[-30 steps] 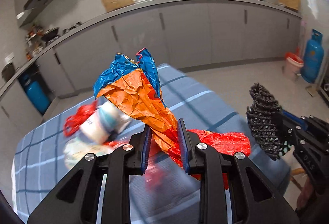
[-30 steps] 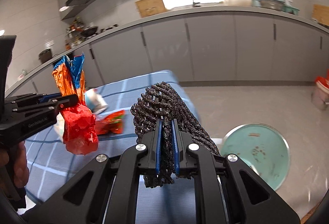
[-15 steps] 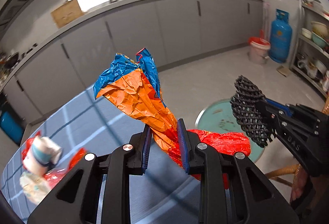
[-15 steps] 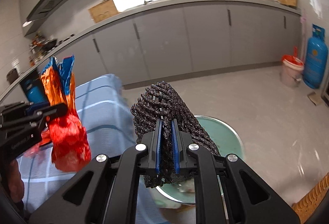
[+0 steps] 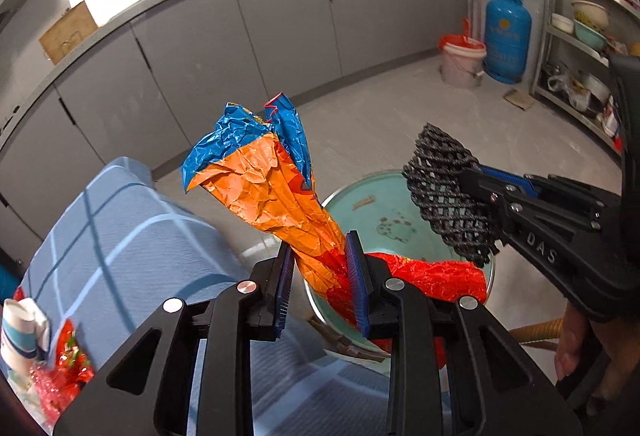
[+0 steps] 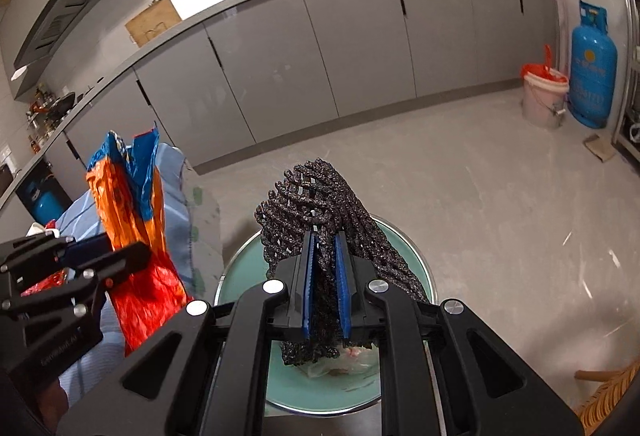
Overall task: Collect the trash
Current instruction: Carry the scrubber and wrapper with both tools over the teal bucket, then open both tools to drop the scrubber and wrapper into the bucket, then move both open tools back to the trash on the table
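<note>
My left gripper (image 5: pixel 320 288) is shut on a crumpled orange, blue and red snack wrapper (image 5: pixel 264 179), held at the table's edge next to a round green bin (image 5: pixel 376 211). My right gripper (image 6: pixel 326 290) is shut on a black foam net sleeve (image 6: pixel 316 191) and holds it directly above the green bin (image 6: pixel 416 260). The bin holds a pale plastic scrap (image 6: pixel 344 360). The right gripper (image 5: pixel 472 195) and net (image 5: pixel 448 187) show in the left wrist view; the left gripper (image 6: pixel 124 256) and wrapper (image 6: pixel 128 195) show in the right wrist view.
A blue checked tablecloth (image 5: pixel 120 236) covers the table; a white cup (image 5: pixel 24 328) and red wrappers (image 5: pixel 60 376) lie on it at lower left. Grey cabinets (image 6: pixel 360 47) line the back. A blue gas cylinder (image 6: pixel 592 67) and white bucket (image 6: pixel 544 95) stand right. A wicker chair (image 6: pixel 608 396).
Both grippers have swung right from over the table to the green bin. The wrapper and net stay gripped. The table trash has slid to the lower left of view.
</note>
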A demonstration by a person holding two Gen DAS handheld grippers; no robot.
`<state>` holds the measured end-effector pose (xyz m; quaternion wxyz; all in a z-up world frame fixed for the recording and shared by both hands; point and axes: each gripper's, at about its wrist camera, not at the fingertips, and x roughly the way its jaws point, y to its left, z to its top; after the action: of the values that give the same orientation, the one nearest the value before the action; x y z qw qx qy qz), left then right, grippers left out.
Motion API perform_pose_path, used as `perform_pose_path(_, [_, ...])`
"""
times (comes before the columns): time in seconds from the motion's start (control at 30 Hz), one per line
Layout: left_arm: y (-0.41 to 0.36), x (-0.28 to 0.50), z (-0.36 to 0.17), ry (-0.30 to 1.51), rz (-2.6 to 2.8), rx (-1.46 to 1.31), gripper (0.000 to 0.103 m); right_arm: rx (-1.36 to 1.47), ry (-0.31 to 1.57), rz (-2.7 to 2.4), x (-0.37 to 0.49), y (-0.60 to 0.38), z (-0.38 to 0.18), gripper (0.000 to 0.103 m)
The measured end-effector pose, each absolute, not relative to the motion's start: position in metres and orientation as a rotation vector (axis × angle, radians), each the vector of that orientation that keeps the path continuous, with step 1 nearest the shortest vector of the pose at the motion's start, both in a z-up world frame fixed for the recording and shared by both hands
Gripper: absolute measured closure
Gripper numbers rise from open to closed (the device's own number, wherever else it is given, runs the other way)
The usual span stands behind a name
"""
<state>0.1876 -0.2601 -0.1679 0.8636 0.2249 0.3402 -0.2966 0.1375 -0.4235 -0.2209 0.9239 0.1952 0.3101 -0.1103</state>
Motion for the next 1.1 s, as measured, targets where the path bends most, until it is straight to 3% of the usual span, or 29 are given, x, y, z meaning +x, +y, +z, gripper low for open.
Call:
perform_pose_path(0.07, [-0.263,0.189,-0.171,0.714,-0.633,0.481,0.065,0.408,0.639,-0.231,0.139,-0.428,-0.226,0.083])
perform_pose_path(0.1, [-0.265,0.189,-0.174,0.714,-0.638,0.487,0.061,0.418,0.638,-0.229,0.140,-0.430,-0.228,0.071])
perform_pose_path(0.17, [-0.268,0.188,-0.176,0.697,-0.625,0.507,0.045,0.425,0.636,-0.237,0.140,-0.432,-0.231,0.064])
perform_pose_path(0.27, [-0.267,0.187,-0.175,0.687,-0.621,0.501,0.033,0.439,0.629,-0.250,0.138,-0.435,-0.233,0.049])
perform_pose_path(0.4, [-0.260,0.191,-0.172,0.676,-0.586,0.500,0.027,0.449,0.624,-0.254,0.134,-0.437,-0.233,0.040])
perform_pose_path(0.53, [-0.247,0.193,-0.164,0.653,-0.532,0.492,0.014,0.449,0.624,-0.263,0.130,-0.435,-0.230,0.039])
perform_pose_path(1.1, [-0.146,0.184,-0.132,0.644,-0.332,0.407,0.011,0.398,0.619,-0.137,0.134,-0.372,-0.200,0.030])
